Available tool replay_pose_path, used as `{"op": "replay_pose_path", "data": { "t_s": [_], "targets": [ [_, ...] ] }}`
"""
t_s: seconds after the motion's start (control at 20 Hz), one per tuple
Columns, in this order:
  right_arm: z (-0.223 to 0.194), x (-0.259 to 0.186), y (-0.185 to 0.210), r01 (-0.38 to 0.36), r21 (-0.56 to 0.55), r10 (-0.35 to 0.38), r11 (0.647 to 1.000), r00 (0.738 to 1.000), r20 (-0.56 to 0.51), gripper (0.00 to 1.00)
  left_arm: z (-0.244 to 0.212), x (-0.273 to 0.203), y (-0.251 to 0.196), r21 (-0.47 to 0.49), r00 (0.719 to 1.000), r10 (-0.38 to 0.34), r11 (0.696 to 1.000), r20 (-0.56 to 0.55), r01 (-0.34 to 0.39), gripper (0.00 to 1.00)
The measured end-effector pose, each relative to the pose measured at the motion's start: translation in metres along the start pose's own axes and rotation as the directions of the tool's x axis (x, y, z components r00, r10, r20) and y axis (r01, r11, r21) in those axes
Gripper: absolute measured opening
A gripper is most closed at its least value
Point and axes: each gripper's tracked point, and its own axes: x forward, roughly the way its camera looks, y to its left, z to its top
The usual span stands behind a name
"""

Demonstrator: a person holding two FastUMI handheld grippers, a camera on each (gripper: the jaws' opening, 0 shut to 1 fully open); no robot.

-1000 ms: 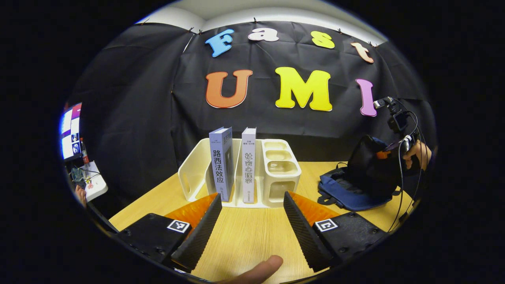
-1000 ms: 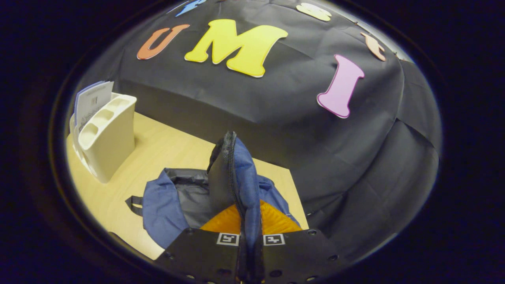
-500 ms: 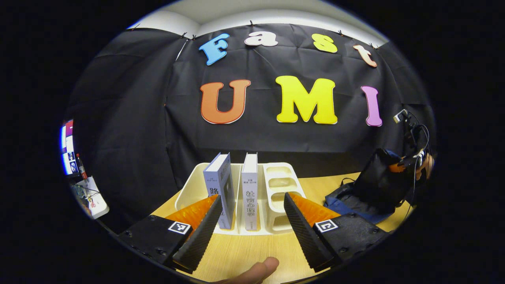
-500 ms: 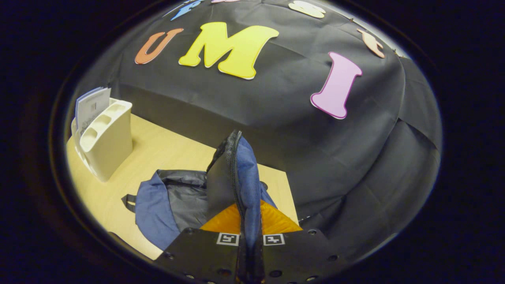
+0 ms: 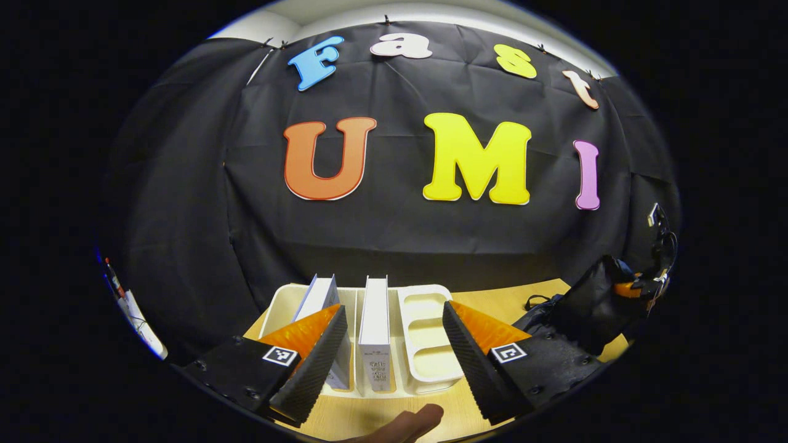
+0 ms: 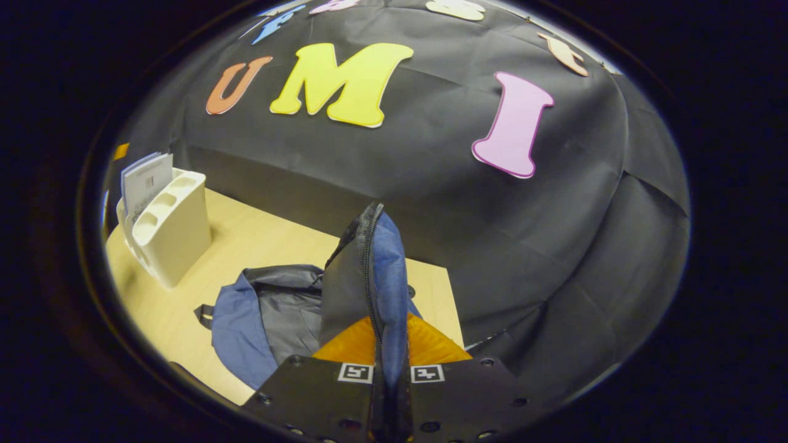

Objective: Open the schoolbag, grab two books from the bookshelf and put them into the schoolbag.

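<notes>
In the left gripper view, the left gripper [image 5: 391,363] had closed right in on the bookshelf [image 5: 431,344] over the last second: the white rack that stood well ahead on the table [image 5: 505,295] a moment before now sat low between the fingers, seen from above. The fingers were spread wide and held nothing. The two books stood upright in their slots; the left book [image 5: 317,295] was partly behind the left finger [image 5: 314,363], while the right book [image 5: 374,314] rose in the open gap, nearer that same finger than the other. My read was that the approach was nearly done and the grab of the first book was next, with the right book the better placed one. A fingertip of the person's hand [image 5: 409,424] showed at the bottom edge. Far to the right the schoolbag [image 5: 585,307] sat on the table with its flap lifted. In the right gripper view, little had changed: the right gripper [image 6: 389,375] kept its fingers pressed together on the flap [image 6: 369,271] of the schoolbag, holding it upright by the zipper edge, so the dark lining lay open beside it. The bag was thus ready to receive. The bookshelf sat well apart at the left, book tops just showing above it.
</notes>
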Motion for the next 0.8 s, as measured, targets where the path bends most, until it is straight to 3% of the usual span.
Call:
{"op": "replay_pose_path", "data": {
  "t_s": [0.15,0.4,0.8],
  "targets": [
    [-0.004,-0.001,-0.002,-0.024,0.005,0.024,1.000,1.000,0.002,0.07,0.005,0.022,-0.005,0.021,0.999,-0.018,1.000,-0.048,0.019,0.98],
    [-0.005,-0.010,-0.008,-0.045,0.006,0.045,0.999,0.999,0.019,0.07,-0.001,0.065,0.003,0.047,0.985,0.013,0.999,-0.171,-0.005,0.98],
    [-0.018,-0.014,-0.007,-0.067,-0.009,0.067,0.998,0.998,0.020,0.07,-0.044,0.109,0.014,0.132,0.903,0.066,0.991,-0.424,-0.010,0.97]
  ]
}}
